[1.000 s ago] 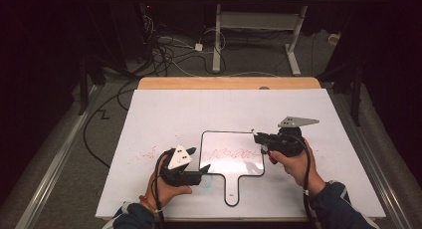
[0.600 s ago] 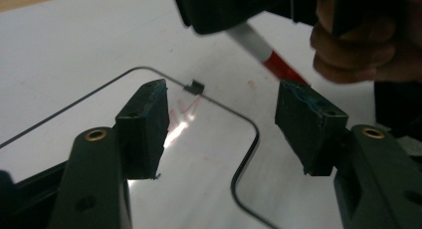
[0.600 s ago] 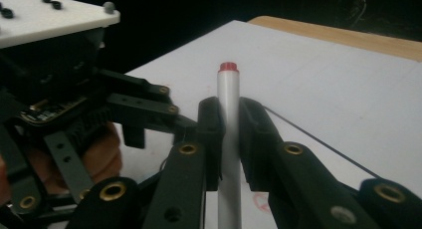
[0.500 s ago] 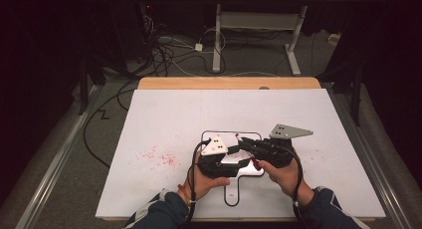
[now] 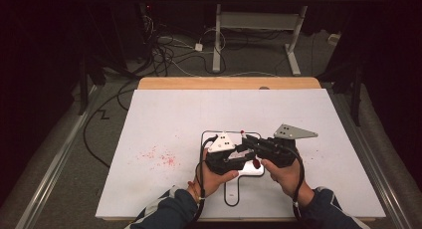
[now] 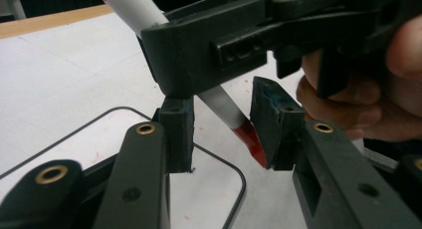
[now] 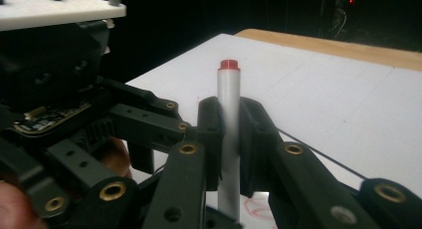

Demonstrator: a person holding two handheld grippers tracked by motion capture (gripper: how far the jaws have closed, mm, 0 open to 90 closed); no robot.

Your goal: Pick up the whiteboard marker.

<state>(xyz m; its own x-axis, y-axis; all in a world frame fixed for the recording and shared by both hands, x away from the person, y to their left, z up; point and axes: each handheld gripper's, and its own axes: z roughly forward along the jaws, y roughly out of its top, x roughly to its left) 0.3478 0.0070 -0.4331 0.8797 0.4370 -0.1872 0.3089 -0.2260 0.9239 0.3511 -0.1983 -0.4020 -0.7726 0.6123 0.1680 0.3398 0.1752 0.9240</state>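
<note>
We see a white table [image 5: 164,114] bearing a small whiteboard [image 5: 211,138] with a black border. Above it our right gripper [image 7: 228,134] has its jaws closed tight on the marker [image 7: 228,119], white barrel, red end up. Our left gripper [image 6: 221,124] sits with jaws partly open either side of the marker's red cap [image 6: 249,137], one pad touching it.

red smudges [image 5: 160,158] on the white tabletop [image 5: 174,114], wooden far edge [image 5: 229,83] — cables [image 5: 169,50] and desk legs [image 5: 217,35] on the floor beyond
</note>
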